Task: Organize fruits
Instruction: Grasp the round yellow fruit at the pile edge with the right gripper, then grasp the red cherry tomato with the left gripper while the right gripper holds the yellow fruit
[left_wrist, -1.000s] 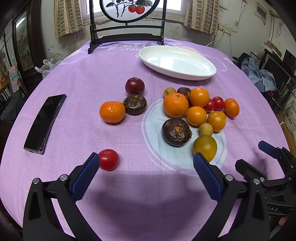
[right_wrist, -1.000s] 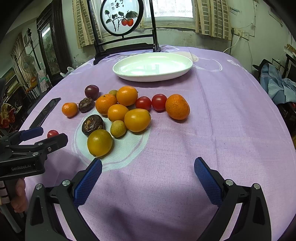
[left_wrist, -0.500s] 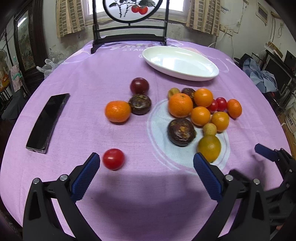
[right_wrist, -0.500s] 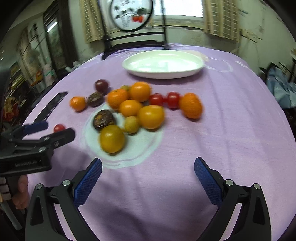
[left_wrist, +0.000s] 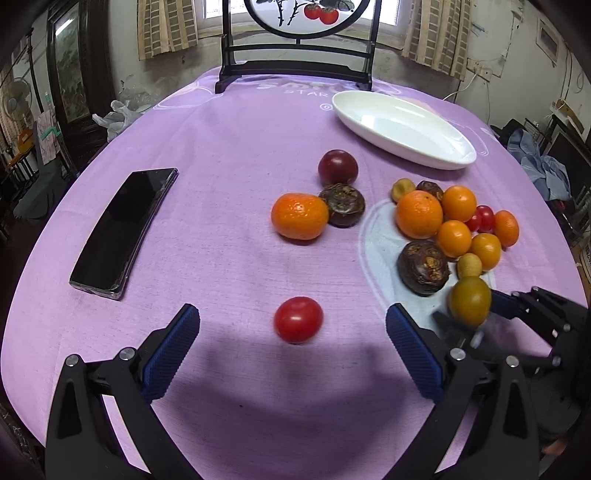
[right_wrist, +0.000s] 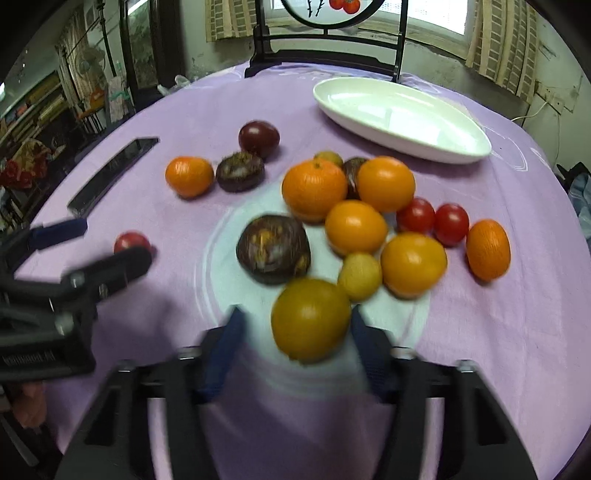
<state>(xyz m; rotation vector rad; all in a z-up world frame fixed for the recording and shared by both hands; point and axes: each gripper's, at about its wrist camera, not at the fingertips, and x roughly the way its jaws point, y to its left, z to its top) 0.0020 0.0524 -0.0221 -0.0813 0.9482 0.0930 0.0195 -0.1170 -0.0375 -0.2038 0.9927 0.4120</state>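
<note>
A pile of oranges, dark fruits and small tomatoes lies on the purple tablecloth. My left gripper is open with a lone red tomato between its fingertips. My right gripper is blurred and partly closed around a yellow-green fruit; its right finger is at the fruit, the left stands off it. That fruit also shows in the left wrist view between the right gripper's fingers. An empty white oval dish sits at the back right.
A black phone lies at the left of the table. A dark wooden stand stands at the far edge. An orange, a dark fruit and a plum lie apart from the pile.
My right gripper has moved forward and left to the yellow-green fruit and its fingers have narrowed around it. My left gripper has shifted left so the red tomato sits between its fingers.
</note>
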